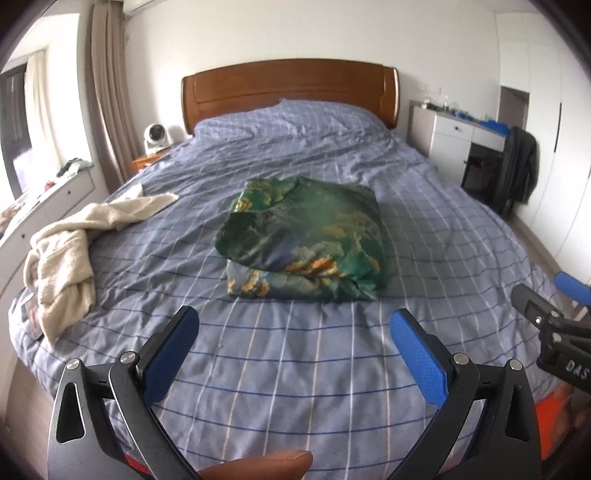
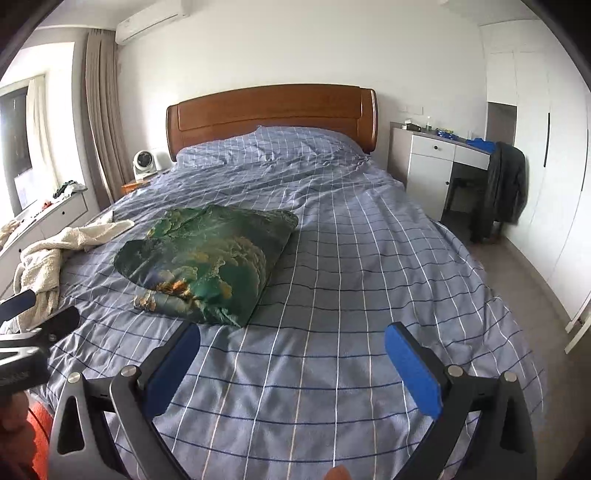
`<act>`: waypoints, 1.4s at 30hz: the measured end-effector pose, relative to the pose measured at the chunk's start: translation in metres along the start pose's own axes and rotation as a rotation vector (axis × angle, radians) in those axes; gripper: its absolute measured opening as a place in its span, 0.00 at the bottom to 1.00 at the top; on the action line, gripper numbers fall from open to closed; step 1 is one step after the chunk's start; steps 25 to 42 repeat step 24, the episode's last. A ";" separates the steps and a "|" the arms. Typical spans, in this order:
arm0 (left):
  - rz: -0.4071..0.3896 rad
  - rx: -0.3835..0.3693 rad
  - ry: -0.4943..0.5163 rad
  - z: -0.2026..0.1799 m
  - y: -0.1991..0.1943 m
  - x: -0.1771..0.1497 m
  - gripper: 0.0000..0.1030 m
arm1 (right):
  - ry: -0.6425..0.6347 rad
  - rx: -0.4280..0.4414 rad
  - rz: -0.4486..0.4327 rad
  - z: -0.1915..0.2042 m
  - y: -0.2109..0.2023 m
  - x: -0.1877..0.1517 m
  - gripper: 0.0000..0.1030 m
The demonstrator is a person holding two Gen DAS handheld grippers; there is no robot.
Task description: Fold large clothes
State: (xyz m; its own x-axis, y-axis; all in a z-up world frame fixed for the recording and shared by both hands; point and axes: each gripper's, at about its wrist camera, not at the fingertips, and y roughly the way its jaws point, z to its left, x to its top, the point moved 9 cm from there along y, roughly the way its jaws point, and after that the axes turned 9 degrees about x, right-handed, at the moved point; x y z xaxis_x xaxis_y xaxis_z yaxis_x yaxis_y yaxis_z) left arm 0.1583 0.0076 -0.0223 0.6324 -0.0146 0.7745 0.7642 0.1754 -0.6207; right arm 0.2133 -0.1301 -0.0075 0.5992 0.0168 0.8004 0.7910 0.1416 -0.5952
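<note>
Right wrist alone shows air conditioner (image 2: 153, 20); garment (image 2: 207, 258) folded.

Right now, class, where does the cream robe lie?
In both views the cream robe lies crumpled at the bed's left edge, left of the folded green garment.

The folded garment (image 1: 303, 236) is dark green, patterned with orange, yellow and blue. The bed cover (image 1: 295, 369) is blue-grey with a white and navy grid. A cream towel (image 1: 70, 251) lies crumpled. The headboard (image 1: 291, 88) is reddish-brown wood.
</note>
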 end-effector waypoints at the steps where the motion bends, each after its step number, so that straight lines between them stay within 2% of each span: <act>1: 0.005 -0.004 0.000 -0.002 0.002 -0.001 1.00 | -0.007 -0.011 0.012 0.000 0.001 -0.003 0.99; 11: 0.005 0.026 0.050 -0.012 0.008 -0.006 1.00 | -0.055 -0.091 0.023 -0.005 -0.003 -0.008 0.99; 20: -0.018 -0.011 0.040 -0.012 0.008 -0.007 1.00 | -0.069 -0.064 0.048 0.005 0.004 -0.015 0.99; 23: -0.021 0.001 0.017 -0.008 0.010 -0.007 0.99 | -0.064 -0.052 0.056 0.007 0.006 -0.017 0.99; 42: -0.021 0.003 0.019 -0.007 0.011 -0.008 0.99 | -0.064 -0.052 0.057 0.007 0.006 -0.017 0.99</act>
